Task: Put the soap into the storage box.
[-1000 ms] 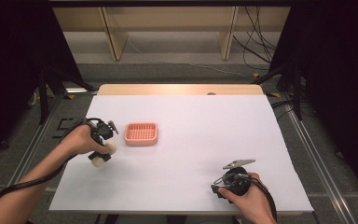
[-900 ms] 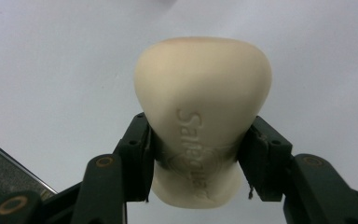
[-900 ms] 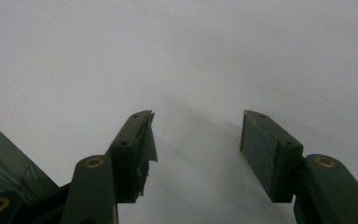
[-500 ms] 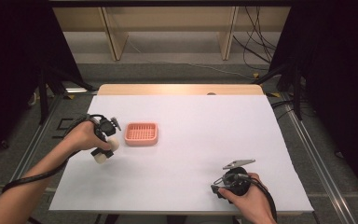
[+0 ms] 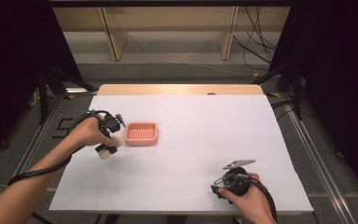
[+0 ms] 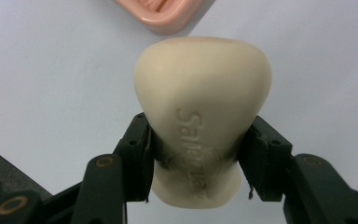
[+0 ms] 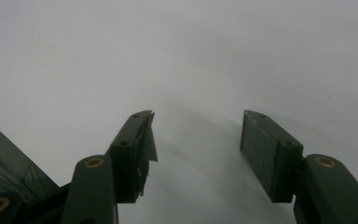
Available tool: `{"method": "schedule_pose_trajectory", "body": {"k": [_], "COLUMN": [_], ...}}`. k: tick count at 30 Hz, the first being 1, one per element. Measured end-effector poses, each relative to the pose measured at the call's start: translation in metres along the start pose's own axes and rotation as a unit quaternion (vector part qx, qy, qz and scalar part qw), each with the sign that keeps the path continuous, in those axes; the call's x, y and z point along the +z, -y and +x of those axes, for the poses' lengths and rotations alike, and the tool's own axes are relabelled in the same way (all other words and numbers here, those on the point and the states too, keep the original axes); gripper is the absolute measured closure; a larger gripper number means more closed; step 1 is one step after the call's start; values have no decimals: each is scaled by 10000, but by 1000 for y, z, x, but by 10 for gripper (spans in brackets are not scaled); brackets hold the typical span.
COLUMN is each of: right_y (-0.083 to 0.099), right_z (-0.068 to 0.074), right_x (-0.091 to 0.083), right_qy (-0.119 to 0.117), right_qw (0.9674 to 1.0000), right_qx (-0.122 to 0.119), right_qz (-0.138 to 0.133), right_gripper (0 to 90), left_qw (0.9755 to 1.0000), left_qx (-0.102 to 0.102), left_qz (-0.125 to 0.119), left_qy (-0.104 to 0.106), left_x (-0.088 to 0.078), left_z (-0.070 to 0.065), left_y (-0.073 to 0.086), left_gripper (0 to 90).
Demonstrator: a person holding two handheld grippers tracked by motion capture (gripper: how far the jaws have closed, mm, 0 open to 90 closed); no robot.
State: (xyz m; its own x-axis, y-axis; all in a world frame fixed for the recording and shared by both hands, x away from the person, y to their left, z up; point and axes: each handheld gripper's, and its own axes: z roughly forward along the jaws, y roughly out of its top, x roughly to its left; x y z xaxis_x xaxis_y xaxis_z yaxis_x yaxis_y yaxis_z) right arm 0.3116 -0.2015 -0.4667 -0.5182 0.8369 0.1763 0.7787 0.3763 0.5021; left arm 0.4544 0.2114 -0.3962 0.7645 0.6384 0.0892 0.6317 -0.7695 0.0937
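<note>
1. One bar of soap [image 6: 200, 116], cream-coloured with raised lettering, is pinched across its narrower end between the jaws of the left gripper [image 5: 108, 145], near the left edge of the worktop [image 5: 205, 135].
2. One pink soap dish [image 5: 141, 133] with a ribbed floor lies just beside that gripper, toward the middle of the worktop; the dish holds nothing.
3. Judged from this, the pick-up looks done: the soap is firmly gripped and seems to be raised off the surface. What looks left is to carry it the short way over the dish, lower it in and let go.
4. The right gripper [image 5: 227, 183] rests near the front right corner of the worktop, its jaws spread with nothing between them, well apart from the soap and the dish.
5. Count: one soap, one dish, two grippers, one white worktop with a wooden strip along its far edge.
</note>
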Motion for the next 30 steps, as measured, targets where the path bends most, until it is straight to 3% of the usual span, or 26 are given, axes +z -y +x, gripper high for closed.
{"method": "schedule_pose_trajectory", "body": {"k": [14, 15, 30], "right_y": [0, 1, 3], "right_z": [0, 0, -1], "right_x": [0, -1, -2], "right_qy": [-47, -25, -47], "right_qw": [10000, 10000, 10000], "right_qx": [13, 33, 40], "right_qz": [-58, -45, -38], "right_gripper": [443, 443, 443], "left_qw": [9999, 9999, 9995], "left_qx": [90, 159, 306], "left_qz": [-66, 12, -47], "left_qy": [-31, -42, -78], "left_x": [-4, -5, 0], "left_z": [2, 4, 5], "left_y": [-14, -16, -31], "left_gripper": [491, 490, 491]}}
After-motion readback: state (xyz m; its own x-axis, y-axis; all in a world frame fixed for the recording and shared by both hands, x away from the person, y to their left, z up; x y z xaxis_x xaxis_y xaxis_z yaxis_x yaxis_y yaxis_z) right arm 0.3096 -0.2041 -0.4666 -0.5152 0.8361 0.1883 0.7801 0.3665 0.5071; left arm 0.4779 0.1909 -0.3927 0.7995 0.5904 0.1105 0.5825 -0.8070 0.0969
